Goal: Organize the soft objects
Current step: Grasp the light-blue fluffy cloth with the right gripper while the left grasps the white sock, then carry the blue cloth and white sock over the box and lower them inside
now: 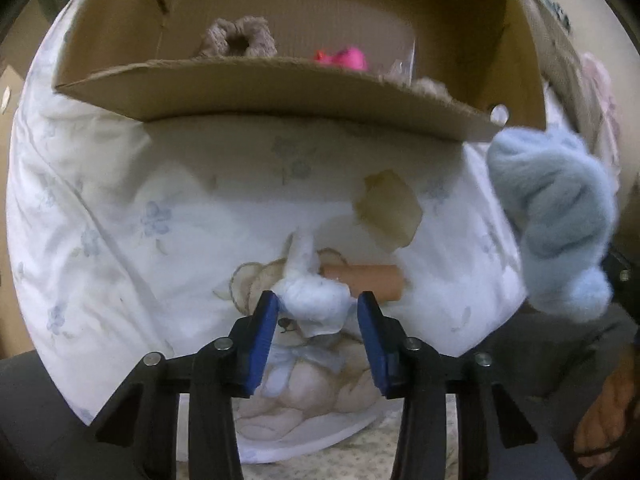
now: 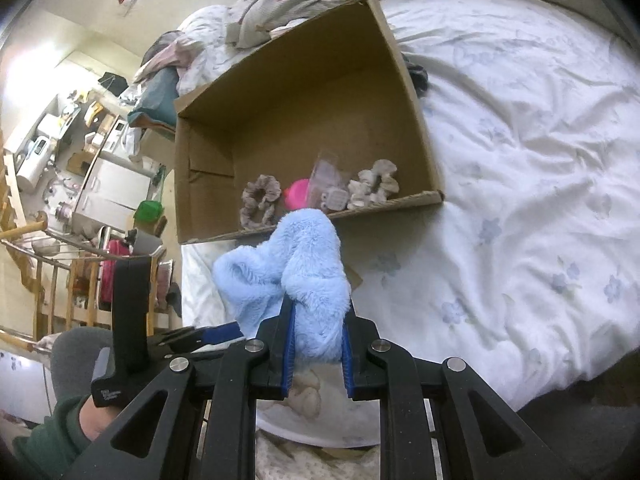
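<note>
An open cardboard box (image 2: 408,76) lies on the bed and also shows in the left wrist view (image 1: 280,92). Inside are a brown scrunchie (image 2: 260,198), a beige scrunchie (image 2: 374,188), a pink object (image 2: 298,196) and a clear packet (image 2: 328,180). My right gripper (image 2: 318,344) is shut on a fluffy light-blue scrunchie (image 2: 296,264), held in front of the box; it shows at the right of the left wrist view (image 1: 556,220). My left gripper (image 1: 318,316) is open around a small white-and-blue cloth bundle (image 1: 312,292) on the bed, beside a brown tube (image 1: 368,280).
White floral bedding (image 2: 520,160) spreads to the right of the box. A tan paper scrap (image 1: 390,212) lies in front of the box. Crumpled clothes (image 2: 288,0) lie behind the box. A cluttered room with railings (image 2: 60,280) drops off at left.
</note>
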